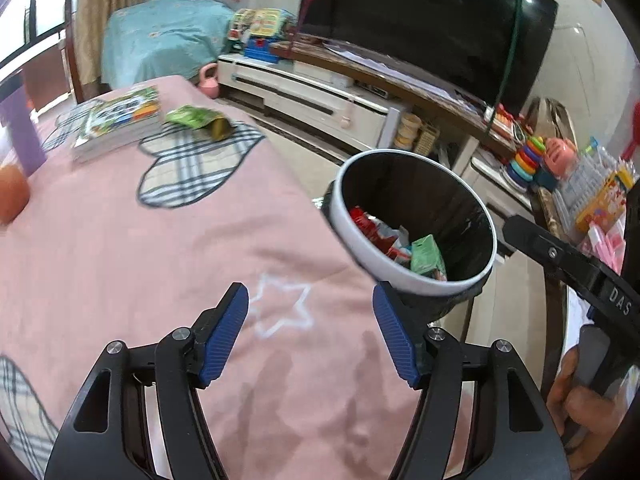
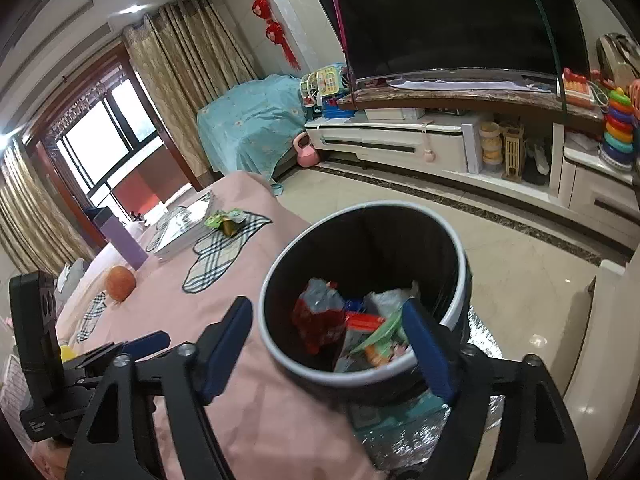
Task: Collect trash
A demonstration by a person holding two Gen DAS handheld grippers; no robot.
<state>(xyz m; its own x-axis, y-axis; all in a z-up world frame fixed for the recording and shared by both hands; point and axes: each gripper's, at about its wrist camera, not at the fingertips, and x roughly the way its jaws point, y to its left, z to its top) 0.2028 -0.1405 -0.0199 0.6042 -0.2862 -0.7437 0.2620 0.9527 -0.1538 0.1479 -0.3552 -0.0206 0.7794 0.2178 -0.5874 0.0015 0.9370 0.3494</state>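
Green snack wrapper [image 1: 199, 121]: lying flat on the pink-covered worktop [image 1: 120, 248], at 11 o'clock in the left wrist view, just beside a stack of books [image 1: 120, 124]. Long axis roughly left to right; torn open end toward 3 o'clock.

Trash bin [image 2: 362, 372]: round, white-rimmed, black-lined, standing on the floor against the worktop edge, at 6 o'clock in the right wrist view. Contents: red wrapper [image 2: 316, 320], green carton [image 1: 428, 258], further crumpled packaging, not identifiable.

Left hand-held gripper [image 1: 310, 334]: jaws wide, nothing between them, over the white star print.

Right hand-held gripper [image 2: 332, 344]: jaws wide, empty, straddling the near rim of the bin.

Orange fruit [image 2: 119, 283]: on the worktop, at 9 o'clock.
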